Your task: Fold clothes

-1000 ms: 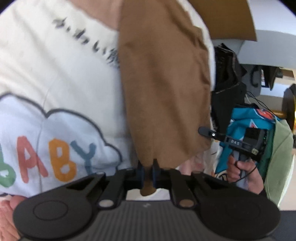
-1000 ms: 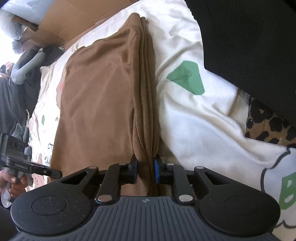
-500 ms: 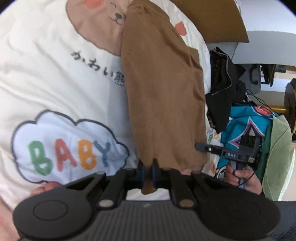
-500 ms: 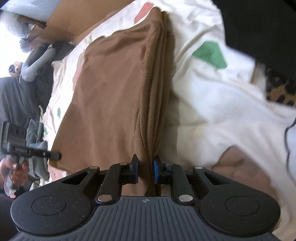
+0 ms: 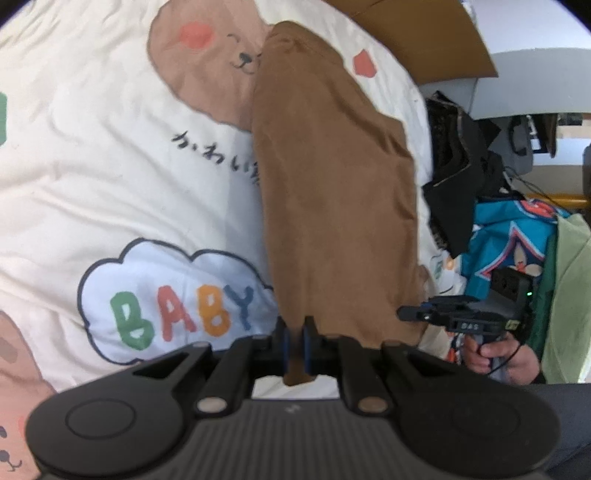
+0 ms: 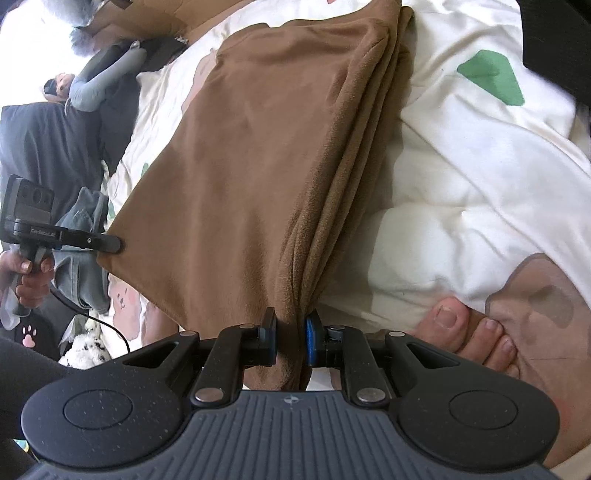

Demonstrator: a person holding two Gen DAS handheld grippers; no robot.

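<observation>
A brown fleece garment lies folded lengthwise on a cream bedspread printed with bears and a "BABY" cloud. My left gripper is shut on one near corner of it. My right gripper is shut on the other near corner, where several layers of the brown fleece garment bunch together. Each view shows the other gripper at the garment's edge: the right gripper in the left wrist view, the left gripper in the right wrist view, each held by a hand.
A pile of clothes, black, teal-patterned and green, lies to the right of the bedspread. Grey and dark garments lie beyond the fleece in the right wrist view. A person's bare toes rest on the cream bedspread. Cardboard sits at the far edge.
Both grippers have pulled back and up with the fleece still held, so more of the garment and bedspread shows. The toes have come into the right wrist view.
</observation>
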